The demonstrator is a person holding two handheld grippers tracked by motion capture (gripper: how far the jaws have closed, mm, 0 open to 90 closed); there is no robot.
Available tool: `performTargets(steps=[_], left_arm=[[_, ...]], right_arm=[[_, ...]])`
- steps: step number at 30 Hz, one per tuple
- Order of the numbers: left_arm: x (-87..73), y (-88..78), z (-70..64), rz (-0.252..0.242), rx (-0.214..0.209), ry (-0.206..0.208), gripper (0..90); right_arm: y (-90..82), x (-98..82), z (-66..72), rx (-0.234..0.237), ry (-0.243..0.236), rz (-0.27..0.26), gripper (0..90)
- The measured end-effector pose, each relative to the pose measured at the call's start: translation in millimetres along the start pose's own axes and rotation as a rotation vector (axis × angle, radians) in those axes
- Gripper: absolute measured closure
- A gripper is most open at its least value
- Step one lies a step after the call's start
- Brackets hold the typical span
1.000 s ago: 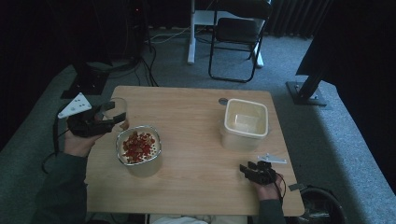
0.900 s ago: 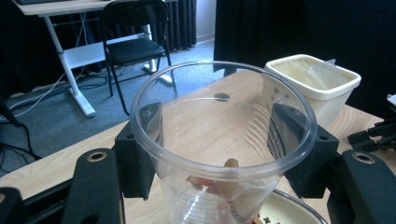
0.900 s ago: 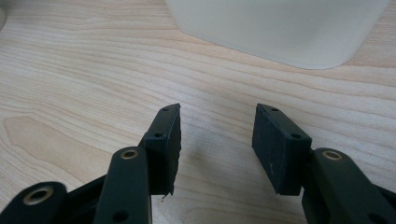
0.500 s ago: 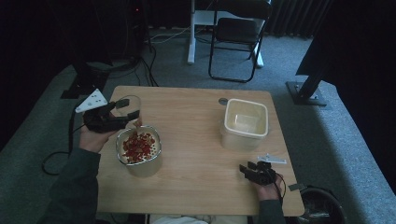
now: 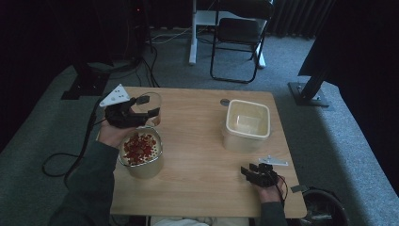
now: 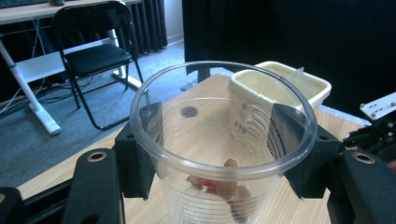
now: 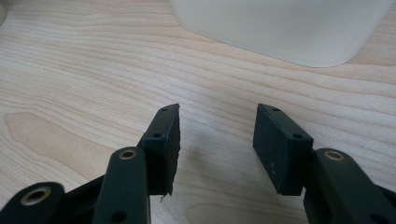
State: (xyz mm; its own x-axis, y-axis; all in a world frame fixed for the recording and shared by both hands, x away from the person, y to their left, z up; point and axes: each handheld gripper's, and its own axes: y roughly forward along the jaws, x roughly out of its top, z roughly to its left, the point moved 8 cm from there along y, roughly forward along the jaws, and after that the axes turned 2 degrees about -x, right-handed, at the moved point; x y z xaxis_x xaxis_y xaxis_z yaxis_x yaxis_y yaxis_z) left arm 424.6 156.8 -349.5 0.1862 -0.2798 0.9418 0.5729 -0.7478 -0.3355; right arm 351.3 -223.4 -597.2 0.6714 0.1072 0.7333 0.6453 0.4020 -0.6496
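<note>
Inside the gripper-held clear cup [image 6: 223, 154], blurred scraps, perhaps fruit.

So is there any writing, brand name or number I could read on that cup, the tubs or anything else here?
None can be read.
clear plastic cup, held in the left tool: faint moulded marks on its wall, too blurred to read.
cream tub: no print visible.
metal bowl of red pieces: no label visible.
right tool: plain black, no lettering.
</note>
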Motion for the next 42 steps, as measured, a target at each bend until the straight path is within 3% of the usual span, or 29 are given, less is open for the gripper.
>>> performTargets(steps=[16, 24, 37, 38, 42], left_arm=[[25.4, 46.4, -19.1, 0.002, -0.046, 0.031, 37.3], [45.5, 81.2, -35.3, 0.005, -0.078, 0.038, 37.3], [74.2, 138.6, -62.1, 0.006, -0.084, 0.040, 37.1], [79.9, 152.1, -68.9, 0.007, -0.087, 0.043, 37.1], [85.1, 174.6, -79.1, 0.018, -0.093, 0.056, 36.7]], right_arm=[[0.6, 0.0, 1.4, 0.005, -0.002, 0.001, 50.5], [0.8, 0.1, 1.7, 0.009, -0.001, 0.001, 50.5], [1.4, 0.4, 2.6, 0.013, -0.003, 0.000, 50.5], [1.4, 0.5, 2.8, 0.014, -0.003, 0.000, 50.5], [1.4, 0.2, 3.9, 0.019, -0.006, 0.003, 50.4]])
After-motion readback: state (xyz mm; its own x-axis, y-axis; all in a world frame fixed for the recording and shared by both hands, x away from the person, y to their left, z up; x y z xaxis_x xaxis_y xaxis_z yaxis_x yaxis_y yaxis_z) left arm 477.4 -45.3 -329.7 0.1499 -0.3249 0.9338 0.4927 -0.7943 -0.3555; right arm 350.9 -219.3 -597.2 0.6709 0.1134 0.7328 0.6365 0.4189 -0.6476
